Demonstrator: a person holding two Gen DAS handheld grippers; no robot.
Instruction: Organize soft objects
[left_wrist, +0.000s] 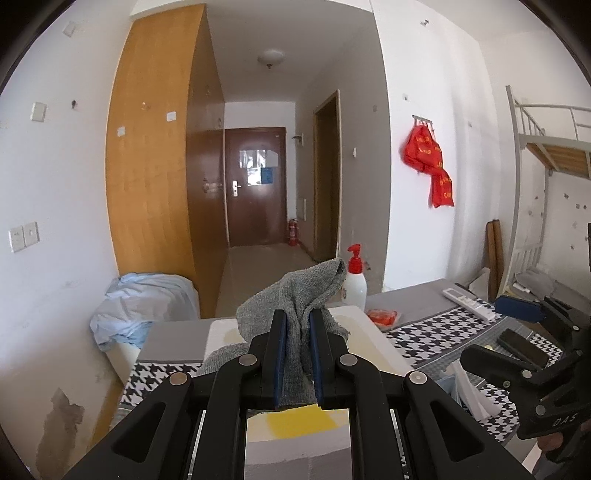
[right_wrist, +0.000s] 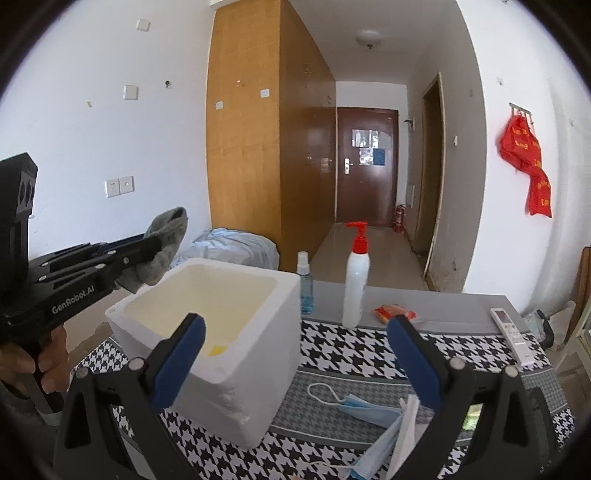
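Observation:
My left gripper (left_wrist: 298, 321) is shut on a grey cloth (left_wrist: 295, 295) and holds it above the open white foam box (left_wrist: 380, 343). In the right wrist view the left gripper (right_wrist: 155, 243) shows at the left with the grey cloth (right_wrist: 162, 251) hanging over the foam box's (right_wrist: 258, 332) left rim. A yellow item (right_wrist: 216, 350) lies inside the box. My right gripper (right_wrist: 295, 332) is open and empty, above the houndstooth tablecloth (right_wrist: 351, 354). A blue face mask (right_wrist: 369, 406) lies on the cloth under the right gripper.
A white pump bottle with a red top (right_wrist: 355, 280), a small blue spray bottle (right_wrist: 305, 288), an orange packet (right_wrist: 393, 312) and a white remote (right_wrist: 515, 336) sit on the table's far side. A bundle of light-blue fabric (right_wrist: 236, 243) lies by the wardrobe (right_wrist: 258, 129).

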